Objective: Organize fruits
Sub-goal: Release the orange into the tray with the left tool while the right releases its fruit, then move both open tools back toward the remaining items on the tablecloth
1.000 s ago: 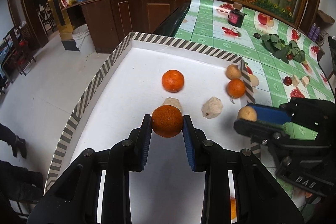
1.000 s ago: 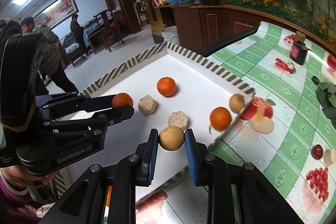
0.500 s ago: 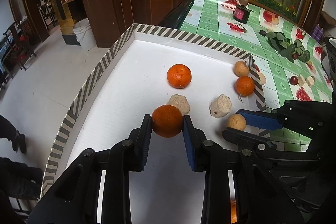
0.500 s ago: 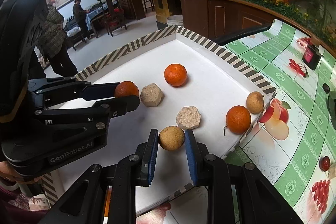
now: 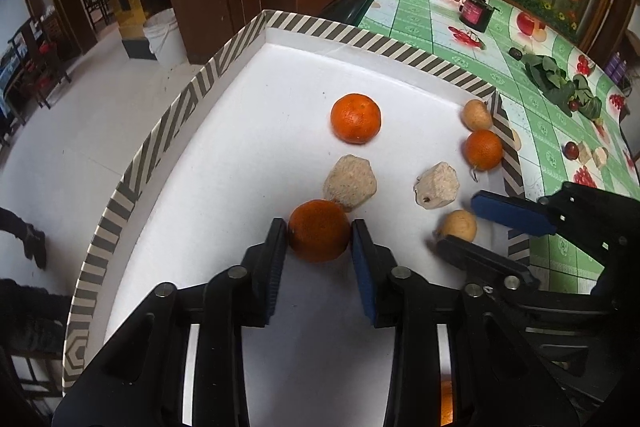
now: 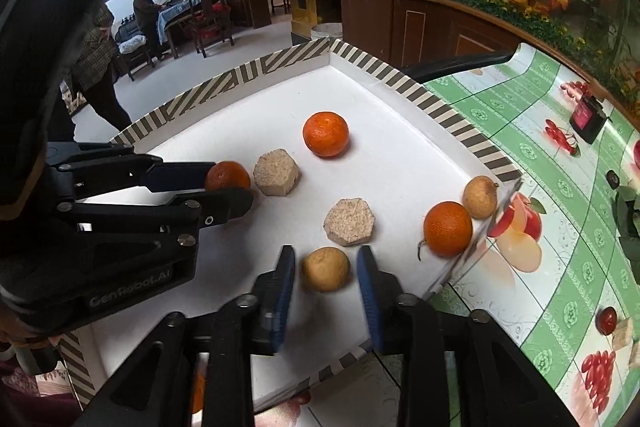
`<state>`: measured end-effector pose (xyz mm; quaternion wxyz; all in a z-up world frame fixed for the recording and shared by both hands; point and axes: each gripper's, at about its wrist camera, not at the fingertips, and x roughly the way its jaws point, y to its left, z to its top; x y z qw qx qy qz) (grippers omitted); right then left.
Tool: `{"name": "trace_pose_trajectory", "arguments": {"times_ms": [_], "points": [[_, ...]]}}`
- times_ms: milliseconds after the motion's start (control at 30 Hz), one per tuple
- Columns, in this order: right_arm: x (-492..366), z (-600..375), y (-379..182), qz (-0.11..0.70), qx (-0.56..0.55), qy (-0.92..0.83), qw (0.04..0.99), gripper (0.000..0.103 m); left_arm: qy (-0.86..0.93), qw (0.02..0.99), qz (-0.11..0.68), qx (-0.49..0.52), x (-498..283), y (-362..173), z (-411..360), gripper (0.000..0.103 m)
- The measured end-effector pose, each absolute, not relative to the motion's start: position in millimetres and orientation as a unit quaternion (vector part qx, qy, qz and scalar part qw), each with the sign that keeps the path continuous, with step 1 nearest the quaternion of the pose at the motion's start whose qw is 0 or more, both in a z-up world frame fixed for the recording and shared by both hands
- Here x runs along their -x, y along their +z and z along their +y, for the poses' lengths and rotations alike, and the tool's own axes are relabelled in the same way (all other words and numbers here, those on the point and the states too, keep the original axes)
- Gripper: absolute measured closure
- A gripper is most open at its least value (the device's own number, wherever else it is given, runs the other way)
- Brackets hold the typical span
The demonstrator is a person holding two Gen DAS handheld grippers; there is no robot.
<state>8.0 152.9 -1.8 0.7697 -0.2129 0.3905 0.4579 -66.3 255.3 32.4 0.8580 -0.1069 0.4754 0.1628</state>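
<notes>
Left wrist view has a white tray (image 5: 224, 131) with a striped rim sitting on a tabletop (image 5: 420, 15) covered in green fruit-print cloth, upper right of the frame. Behind it there's dark wood cabinetry and a planter of orange flowers, and pale floor runs down the left side.

The left hand-held gripper (image 5: 319, 233) comes up from the bottom centre with a dark orange (image 5: 319, 230) sitting between its blue pads. Its jaws are opening, and the pads look about level with the fruit's sides; can't tell if they're touching it. A beige hexagonal block (image 5: 350, 183) sits just above that orange, touching or nearly so.

Over at the right, the right hand-held gripper (image 5: 460, 225) has a small tan fruit (image 5: 458, 225) between its fingers. In the right wrist view that same fruit (image 6: 326, 269) lies on the tray floor at lower centre with clear gaps to both pads, jaws opening, so it's let go.

The right wrist view also shows people and chairs at upper left, which the left view doesn't. It shows the left hand-held gripper (image 6: 228, 183) side-on too, at mid left.
</notes>
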Motion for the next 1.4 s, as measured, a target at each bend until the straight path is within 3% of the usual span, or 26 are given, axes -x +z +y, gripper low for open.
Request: {"name": "trace_pose_trajectory", "arguments": {"times_ms": [400, 1000, 1033, 1067, 1133, 1400], "points": [[-5.1, 109.8, 30.2, 0.367, 0.123, 0.461, 0.799, 0.069, 0.187, 0.875, 0.437, 0.094, 73.4, 52.8, 237.5, 0.066], [-23.6, 10.4, 42.3, 0.365, 0.057, 0.381, 0.848, 0.068, 0.092, 0.908, 0.404, 0.064, 48.3, 77.3, 137.7, 0.067], [-24.1, 3.9, 42.4, 0.364, 0.055, 0.376, 0.850, 0.068, 0.086, 0.908, 0.405, 0.061, 46.4, 77.5, 131.5, 0.061], [-24.5, -2.5, 42.5, 0.363, 0.056, 0.370, 0.853, 0.068, 0.081, 0.909, 0.405, 0.060, 45.2, 77.2, 126.8, 0.049], [-25.4, -13.3, 43.0, 0.363, 0.058, 0.360, 0.858, 0.068, 0.065, 0.912, 0.401, 0.060, 42.3, 78.6, 115.2, 0.040], [-34.9, -67.6, 38.2, 0.374, 0.045, 0.323, 0.868, 0.068, 0.043, 0.912, 0.407, 0.038, 28.2, 74.6, 80.4, 0.040]]}}
